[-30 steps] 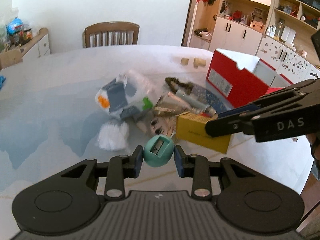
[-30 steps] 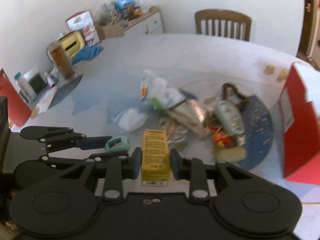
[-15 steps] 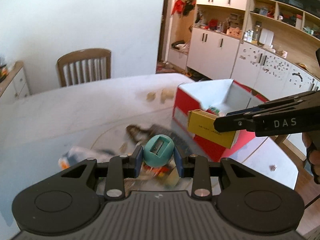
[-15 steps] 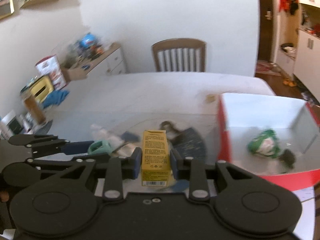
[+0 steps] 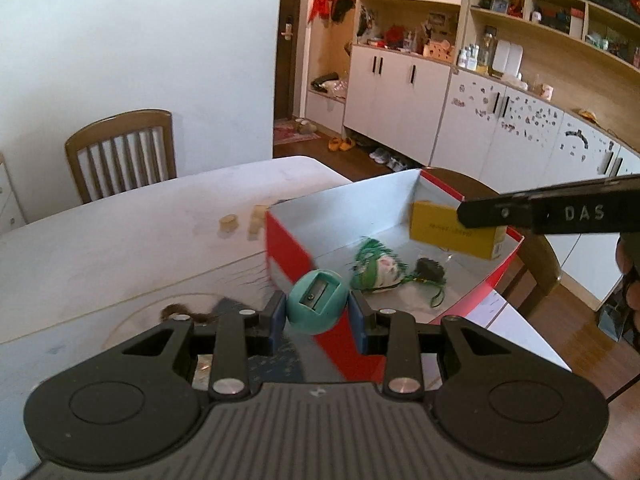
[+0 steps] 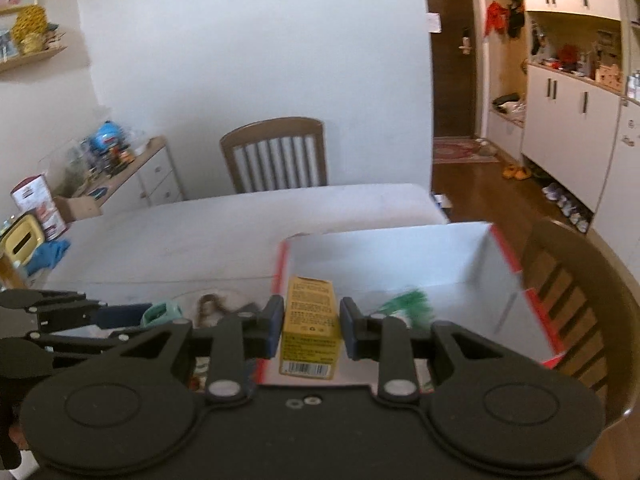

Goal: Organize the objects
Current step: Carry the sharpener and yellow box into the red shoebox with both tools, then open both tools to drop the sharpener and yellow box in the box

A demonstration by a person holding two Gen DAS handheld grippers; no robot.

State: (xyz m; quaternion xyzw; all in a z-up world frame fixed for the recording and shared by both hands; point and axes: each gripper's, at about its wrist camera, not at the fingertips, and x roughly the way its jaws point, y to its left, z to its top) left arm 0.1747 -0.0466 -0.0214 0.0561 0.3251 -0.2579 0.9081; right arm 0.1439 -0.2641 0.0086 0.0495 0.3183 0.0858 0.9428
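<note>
My left gripper (image 5: 317,312) is shut on a teal round pencil sharpener (image 5: 317,307), held just in front of the near corner of the red box (image 5: 288,240). My right gripper (image 6: 308,326) is shut on a yellow carton (image 6: 310,326), held over the box's white inside (image 6: 400,256). In the left wrist view the carton (image 5: 452,234) hangs above the box's far right end under the right gripper's finger. A green-and-white bundle (image 5: 376,268) and a small dark object (image 5: 430,270) lie inside the box.
The white table (image 5: 120,248) carries two small tan blocks (image 5: 240,224) behind the box. A dark blue mat (image 5: 276,364) and a brown item (image 5: 180,314) lie below my left gripper. Wooden chairs stand at the far side (image 5: 120,152) and to the right (image 6: 576,300).
Both grippers have swung right from the pile of clutter to the red box. The yellow carton is now over the box's inside; the sharpener has reached its near corner.
</note>
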